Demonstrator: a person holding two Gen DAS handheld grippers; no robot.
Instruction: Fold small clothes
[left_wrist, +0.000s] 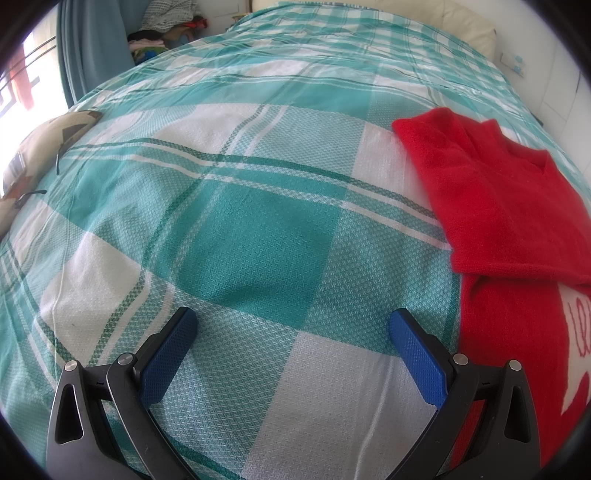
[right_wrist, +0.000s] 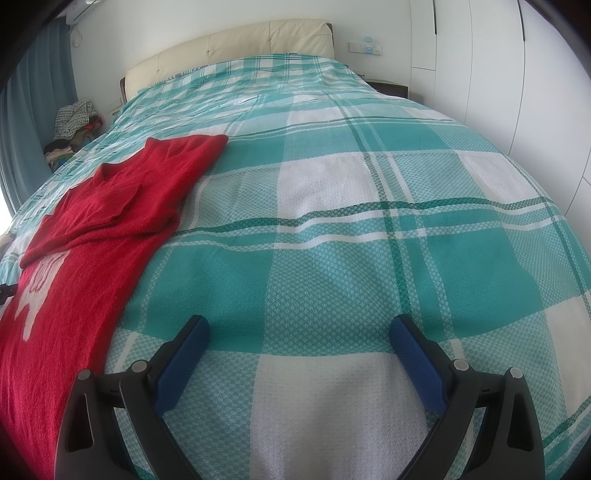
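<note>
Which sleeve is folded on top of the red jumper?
The sleeve lying across the red jumper's chest, below its collar. The other sleeve stretches out flat towards the headboard.

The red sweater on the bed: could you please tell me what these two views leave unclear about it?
- Red sweater hem: cut off by the frame edge in the left wrist view, and by the edge and the right tool in the right wrist view.
- White design: cropped in both views, so unreadable.
- Sleeves: folded across the chest, hiding the cuffs.
- Back: hidden against the bedspread.
</note>
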